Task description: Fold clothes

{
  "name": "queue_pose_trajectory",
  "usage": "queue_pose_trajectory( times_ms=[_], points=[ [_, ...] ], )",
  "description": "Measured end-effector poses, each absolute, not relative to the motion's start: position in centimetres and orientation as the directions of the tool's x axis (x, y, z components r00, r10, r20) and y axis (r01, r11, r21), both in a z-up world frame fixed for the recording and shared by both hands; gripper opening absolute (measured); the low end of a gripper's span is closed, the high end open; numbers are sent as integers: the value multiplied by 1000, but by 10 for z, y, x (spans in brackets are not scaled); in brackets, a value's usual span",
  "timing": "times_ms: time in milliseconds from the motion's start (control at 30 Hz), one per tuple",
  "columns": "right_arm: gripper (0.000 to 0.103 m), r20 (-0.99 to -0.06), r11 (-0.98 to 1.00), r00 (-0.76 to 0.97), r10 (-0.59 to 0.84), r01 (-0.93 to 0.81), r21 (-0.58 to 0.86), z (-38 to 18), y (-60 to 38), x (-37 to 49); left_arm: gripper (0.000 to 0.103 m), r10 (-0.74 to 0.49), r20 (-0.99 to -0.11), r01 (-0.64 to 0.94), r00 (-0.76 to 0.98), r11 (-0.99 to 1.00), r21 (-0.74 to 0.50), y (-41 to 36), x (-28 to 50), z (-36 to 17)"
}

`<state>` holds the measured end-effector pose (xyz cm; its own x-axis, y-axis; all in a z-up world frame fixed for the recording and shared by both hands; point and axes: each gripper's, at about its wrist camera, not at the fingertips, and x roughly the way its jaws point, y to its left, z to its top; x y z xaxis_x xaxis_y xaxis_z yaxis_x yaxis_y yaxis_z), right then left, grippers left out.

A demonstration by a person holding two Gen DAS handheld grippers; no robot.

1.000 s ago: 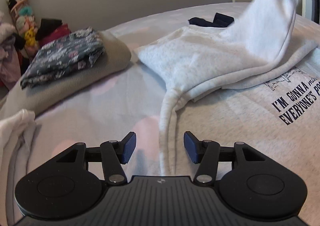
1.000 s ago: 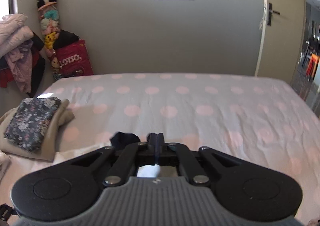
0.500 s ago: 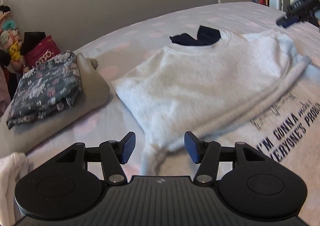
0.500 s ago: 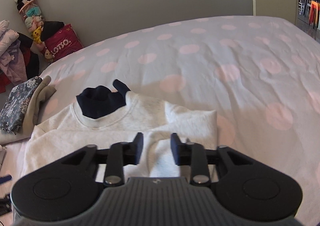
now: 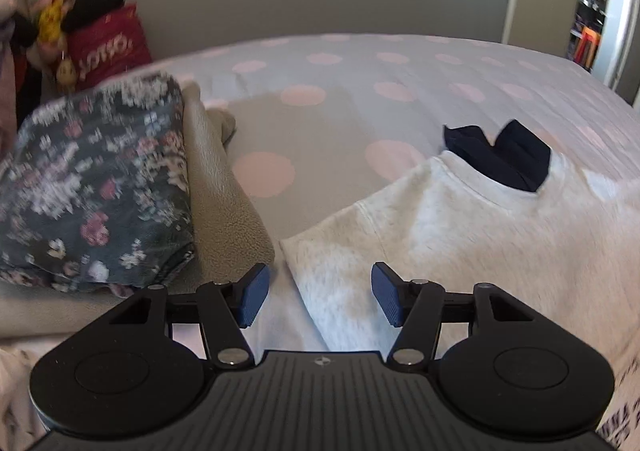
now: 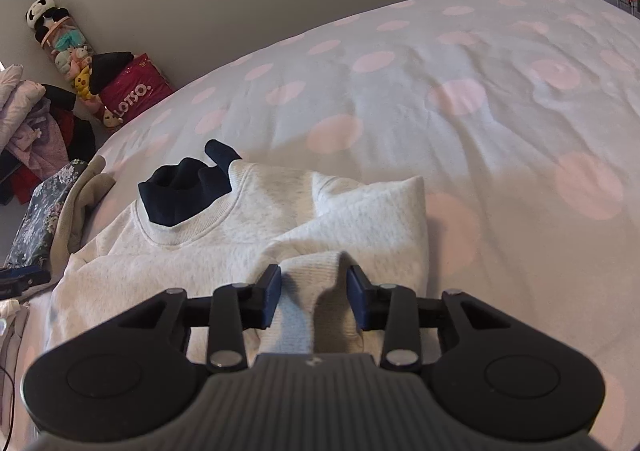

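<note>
A wide bed covered in a pale sheet with pink dots (image 6: 460,63) fills both views; its near edge is cut off by the gripper bodies. On it a light grey fleece sweatshirt (image 6: 208,251) is laid flat, neckline turned toward the far wall, its long axis running from the cameras toward that wall. Its lower part is hidden beneath both grippers, and only a fragment of dark printed lettering is glimpsed at the bottom right corner of the left wrist view, too cropped to be read. One sleeve is folded across the chest, its ribbed cuff (image 6: 316,275) lying between the jaws of the right gripper (image 6: 313,297), which are opening and not pressing the cloth. A dark navy garment (image 6: 184,191) is seen poking from the collar; what kind cannot be told. The jaws of the left gripper (image 5: 317,299) are opening, spread over the sweatshirt's shoulder edge (image 5: 332,275) without touching it, though this view is motion-blurred. At the left a folded dark floral garment (image 5: 92,187) is stacked on a folded beige fleece (image 5: 228,203). By the wall a red plastic bag lettered LOTSO (image 6: 134,91) holds something black, and a clear tube of small plush toys (image 6: 66,47) is topped by a panda.
</note>
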<state>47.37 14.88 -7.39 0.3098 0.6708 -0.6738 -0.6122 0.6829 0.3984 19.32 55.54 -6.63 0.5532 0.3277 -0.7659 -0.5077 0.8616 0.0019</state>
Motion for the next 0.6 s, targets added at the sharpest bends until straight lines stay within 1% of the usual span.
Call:
queue_pose_trajectory(
  times_ms=[100, 167, 200, 233, 267, 300, 333, 433, 533, 600],
  points=[
    [40, -666, 671, 294, 686, -608, 423, -80, 150, 477, 55, 257, -804, -558, 536, 823, -108, 579, 203, -85],
    [40, -659, 661, 286, 696, -614, 431, -82, 151, 479, 50, 224, -808, -583, 545, 793, -174, 590, 206, -98],
    [38, -654, 656, 283, 701, -616, 436, -83, 151, 479, 44, 206, -804, -587, 558, 783, -207, 593, 207, -103],
    [34, -647, 650, 281, 709, -616, 445, -82, 151, 479, 34, 188, -799, -589, 572, 772, -240, 597, 207, -108],
    [29, -639, 645, 279, 717, -614, 455, -82, 150, 479, 27, 187, -794, -591, 578, 767, -249, 597, 208, -111],
    [11, -632, 638, 275, 724, -614, 464, -81, 149, 478, 17, 189, -790, -593, 583, 764, -255, 598, 208, -113],
    [6, -626, 631, 269, 732, -616, 472, -79, 147, 478, 9, 197, -784, -591, 589, 766, -252, 596, 207, -112],
    [4, -618, 624, 279, 735, -634, 457, -70, 145, 473, 5, 224, -754, -570, 617, 788, -232, 590, 199, -100],
    [3, -577, 615, 322, 750, -661, 430, -54, 143, 468, 5, 249, -714, -550, 654, 805, -222, 586, 189, -80],
    [3, -564, 623, 360, 743, -680, 387, -45, 145, 467, 4, 282, -710, -559, 645, 808, -186, 585, 186, -73]
  ],
)
